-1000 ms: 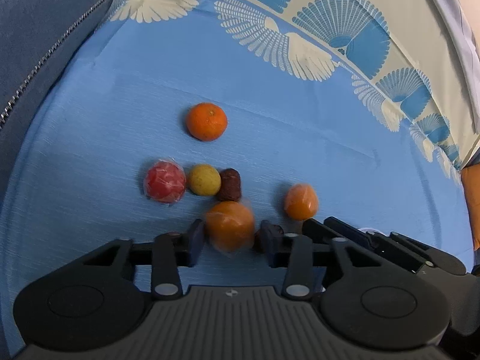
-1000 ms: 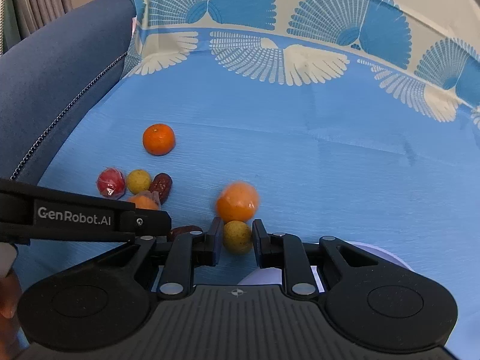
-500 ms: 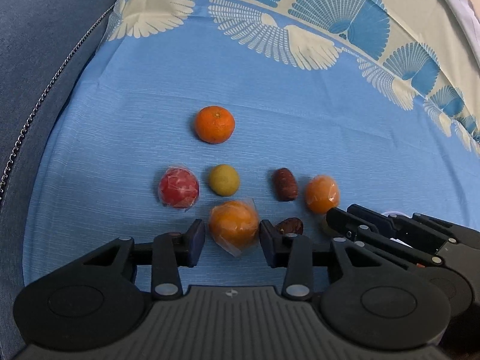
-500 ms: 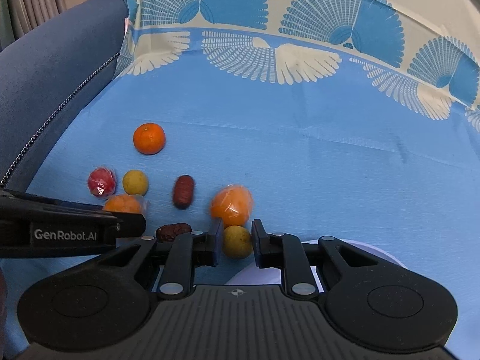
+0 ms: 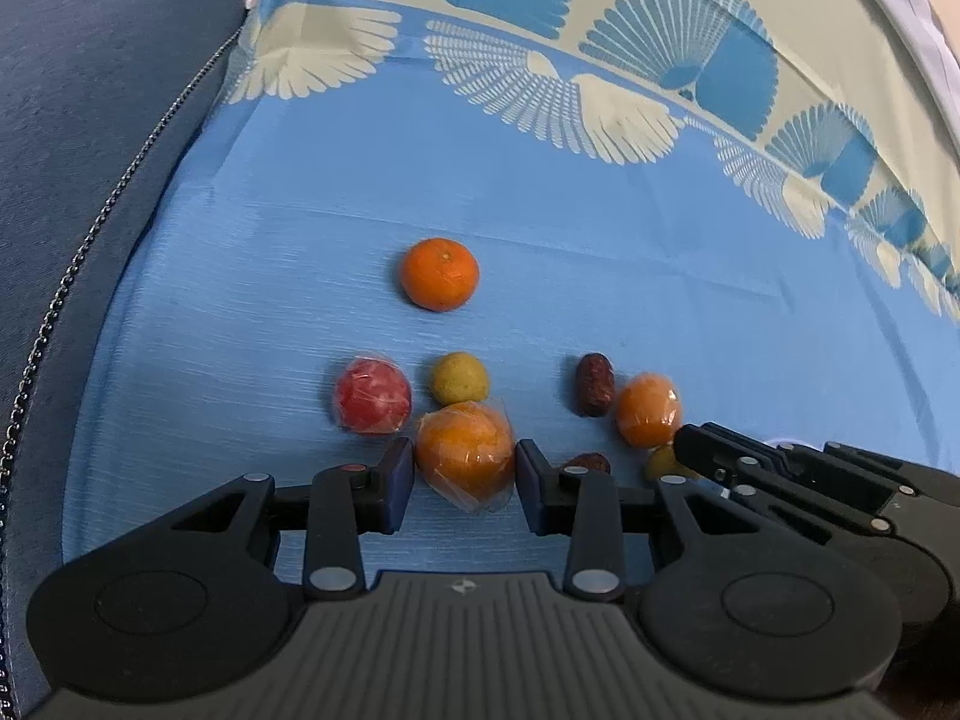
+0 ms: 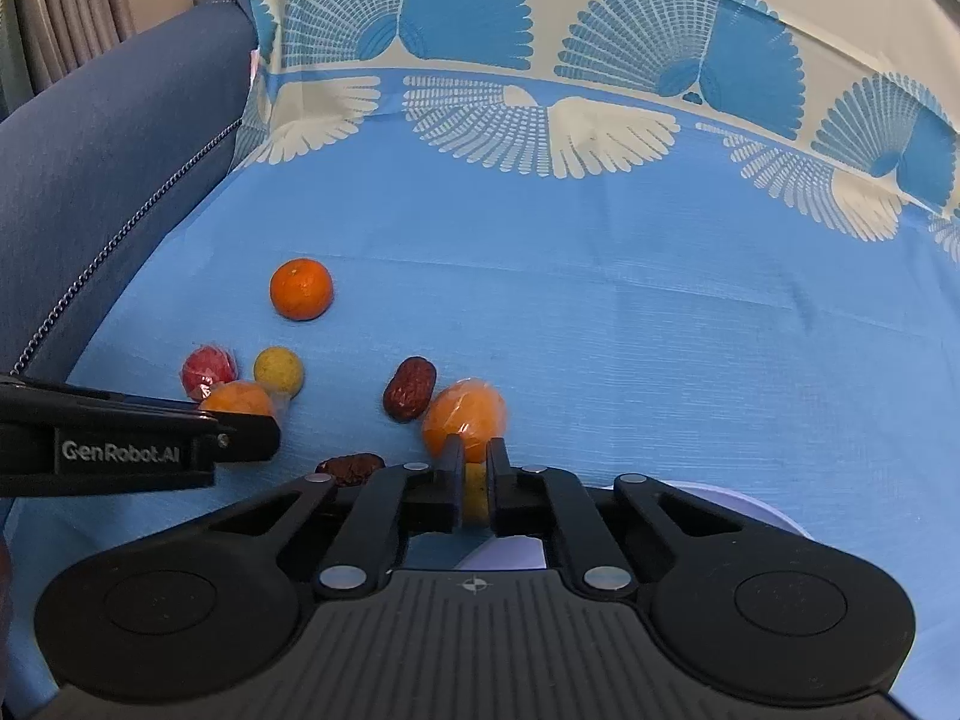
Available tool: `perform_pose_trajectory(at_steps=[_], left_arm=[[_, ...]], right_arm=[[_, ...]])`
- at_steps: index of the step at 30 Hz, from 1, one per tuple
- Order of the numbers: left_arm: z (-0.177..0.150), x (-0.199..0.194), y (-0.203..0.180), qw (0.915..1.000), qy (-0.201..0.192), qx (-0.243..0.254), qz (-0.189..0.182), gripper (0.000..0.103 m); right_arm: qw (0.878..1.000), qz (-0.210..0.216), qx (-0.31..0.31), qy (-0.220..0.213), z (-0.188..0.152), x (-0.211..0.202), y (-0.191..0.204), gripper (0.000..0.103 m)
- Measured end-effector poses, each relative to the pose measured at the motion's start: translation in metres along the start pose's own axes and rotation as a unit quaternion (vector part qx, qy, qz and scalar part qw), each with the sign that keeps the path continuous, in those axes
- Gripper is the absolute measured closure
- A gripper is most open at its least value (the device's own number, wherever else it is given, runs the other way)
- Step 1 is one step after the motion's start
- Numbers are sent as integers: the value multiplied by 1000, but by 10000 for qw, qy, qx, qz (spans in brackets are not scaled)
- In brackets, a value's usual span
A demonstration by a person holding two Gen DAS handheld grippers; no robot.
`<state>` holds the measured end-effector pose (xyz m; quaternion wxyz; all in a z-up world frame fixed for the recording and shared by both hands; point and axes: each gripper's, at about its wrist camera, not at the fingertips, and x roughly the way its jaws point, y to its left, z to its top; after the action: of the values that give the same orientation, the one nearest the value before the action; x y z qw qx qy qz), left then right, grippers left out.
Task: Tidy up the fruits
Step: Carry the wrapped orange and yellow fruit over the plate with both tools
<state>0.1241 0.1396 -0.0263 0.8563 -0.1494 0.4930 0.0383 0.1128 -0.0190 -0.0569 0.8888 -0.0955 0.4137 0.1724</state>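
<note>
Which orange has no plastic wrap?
The lone bare orange, farthest back on the cloth; the other two oranges nearer the tongs are film-wrapped.

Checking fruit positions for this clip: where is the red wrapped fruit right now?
In the left wrist view, the red wrapped fruit lies on the blue cloth, left of the small yellow fruit, beside the left gripper's wrapped orange.

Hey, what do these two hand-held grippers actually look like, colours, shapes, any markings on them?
Both are matte black plastic. The left hand-held gripper has a ribbed grey body, two round black discs, silver rivets on its linkage arms and dark blue pads on its fingers. The right hand-held gripper matches it in build. White "GenRobot.AI" lettering runs along the left one's side in the right wrist view.
</note>
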Motion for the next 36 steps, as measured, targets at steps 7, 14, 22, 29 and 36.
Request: perform_pose_trajectory(at_steps=[7, 14, 22, 29, 36], left_arm=[[2, 1, 3, 10000, 20, -73, -61, 63], [2, 1, 4, 9999, 24, -92, -63, 63], [2, 3, 4, 9999, 65, -51, -60, 63], [0, 4, 3, 10000, 86, 2, -44, 63], [1, 1, 7, 10000, -31, -14, -1, 63]], right_arm=[[9962, 183, 848, -21, 3, -5, -30, 90], [9954, 382, 874, -57, 5, -6, -30, 70], [9975, -317, -566, 274, 3, 3, -8, 69], [9928, -240, -1123, 349, 0, 11, 3, 69], [9960, -133, -870, 141, 2, 3, -6, 77]])
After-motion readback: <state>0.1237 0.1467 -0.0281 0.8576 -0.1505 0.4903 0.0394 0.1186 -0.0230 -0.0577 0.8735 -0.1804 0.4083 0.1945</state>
